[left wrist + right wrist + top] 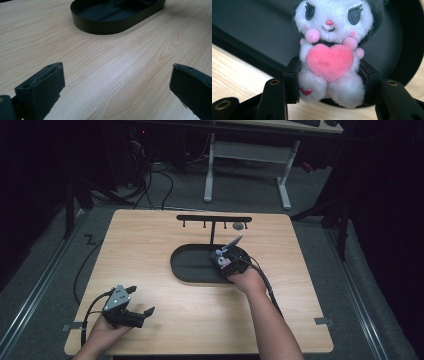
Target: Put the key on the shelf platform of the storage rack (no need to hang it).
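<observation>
Clamping a plush toy (pixel 329 60) between its jaws, the right gripper (pixel 329 82) hangs over the black tray (pixel 190 265); the left gripper (pixel 117 82) rests wide open on the bench (pixel 125 65).

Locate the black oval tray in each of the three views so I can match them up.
High view: the black oval tray lies at the table's middle, below the hook rack.
Left gripper view: top centre, far beyond the open gripper, with bare wood between.
Right gripper view: its dark floor and rim run behind the plush toy that the right gripper holds.
Shared landmark: the tray's curved black rim.
</observation>
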Motion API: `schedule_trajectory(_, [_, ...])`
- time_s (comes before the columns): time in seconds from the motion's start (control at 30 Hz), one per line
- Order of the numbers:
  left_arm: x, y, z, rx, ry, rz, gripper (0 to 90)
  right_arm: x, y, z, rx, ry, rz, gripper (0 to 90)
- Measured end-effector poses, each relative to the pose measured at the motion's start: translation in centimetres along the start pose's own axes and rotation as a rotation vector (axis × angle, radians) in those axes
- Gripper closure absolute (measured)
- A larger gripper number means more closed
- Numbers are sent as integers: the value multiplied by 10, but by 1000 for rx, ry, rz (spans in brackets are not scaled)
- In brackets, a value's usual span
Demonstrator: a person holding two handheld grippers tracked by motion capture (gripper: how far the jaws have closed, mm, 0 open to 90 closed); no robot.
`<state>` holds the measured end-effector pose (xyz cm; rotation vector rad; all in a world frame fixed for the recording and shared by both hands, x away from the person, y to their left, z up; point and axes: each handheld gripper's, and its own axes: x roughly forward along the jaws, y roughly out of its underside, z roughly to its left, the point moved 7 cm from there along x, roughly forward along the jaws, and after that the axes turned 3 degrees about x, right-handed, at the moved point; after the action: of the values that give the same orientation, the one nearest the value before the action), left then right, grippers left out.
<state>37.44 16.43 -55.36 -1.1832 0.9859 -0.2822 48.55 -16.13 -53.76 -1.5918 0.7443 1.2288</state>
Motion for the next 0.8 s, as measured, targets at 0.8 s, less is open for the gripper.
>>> schedule_trajectory(0.8, [4, 2, -4, 13, 7, 24, 7, -38, 15, 0, 12, -37, -181, 269])
